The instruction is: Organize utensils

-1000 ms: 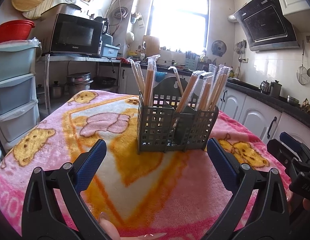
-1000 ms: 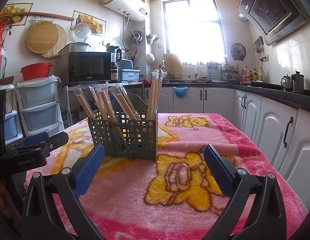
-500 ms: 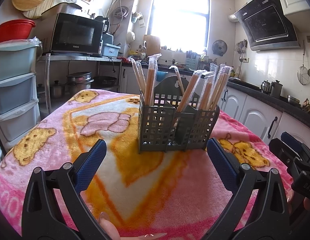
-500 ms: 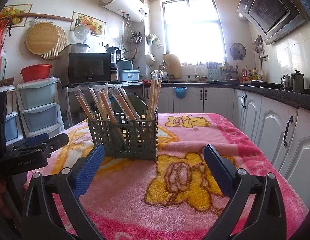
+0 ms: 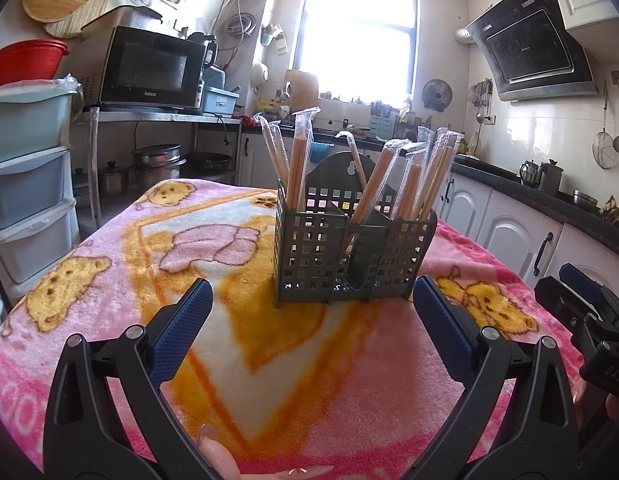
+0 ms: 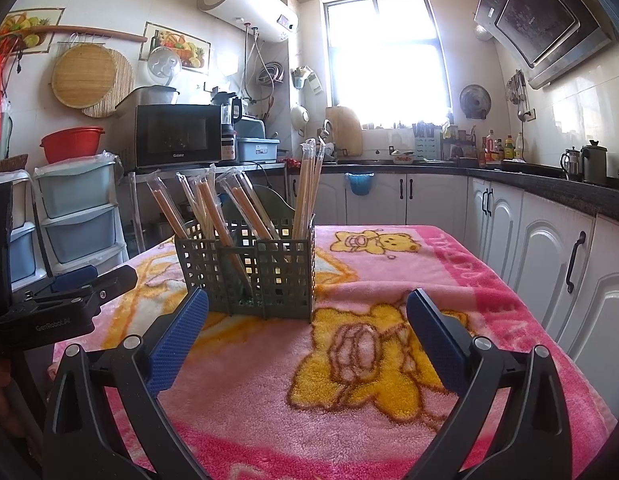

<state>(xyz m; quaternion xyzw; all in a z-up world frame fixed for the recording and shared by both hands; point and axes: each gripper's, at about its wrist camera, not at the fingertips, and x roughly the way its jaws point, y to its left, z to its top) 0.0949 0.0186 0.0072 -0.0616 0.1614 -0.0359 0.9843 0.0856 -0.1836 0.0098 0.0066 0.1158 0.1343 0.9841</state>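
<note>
A grey-green plastic utensil caddy (image 5: pixel 351 256) stands upright on a pink cartoon blanket (image 5: pixel 121 264). Several pairs of plastic-wrapped chopsticks (image 5: pixel 299 164) stand in its compartments. The caddy also shows in the right wrist view (image 6: pixel 249 270), with wrapped chopsticks (image 6: pixel 307 188) leaning in it. My left gripper (image 5: pixel 311 316) is open and empty, a little short of the caddy. My right gripper (image 6: pixel 307 322) is open and empty, just in front of the caddy. The right gripper's body (image 5: pixel 589 328) shows at the left view's right edge, and the left one (image 6: pixel 57 300) at the right view's left edge.
The blanket-covered table (image 6: pixel 389 360) sits in a kitchen. White cabinets (image 6: pixel 549 256) run along the right. Stacked plastic drawers (image 5: pixel 25 184) and a microwave (image 5: pixel 149 68) stand to the left. The table's edge falls off on the right (image 6: pixel 581 380).
Both grippers stay open and nearly still. The left view has shifted very slightly; the caddy and chopsticks have not moved.
</note>
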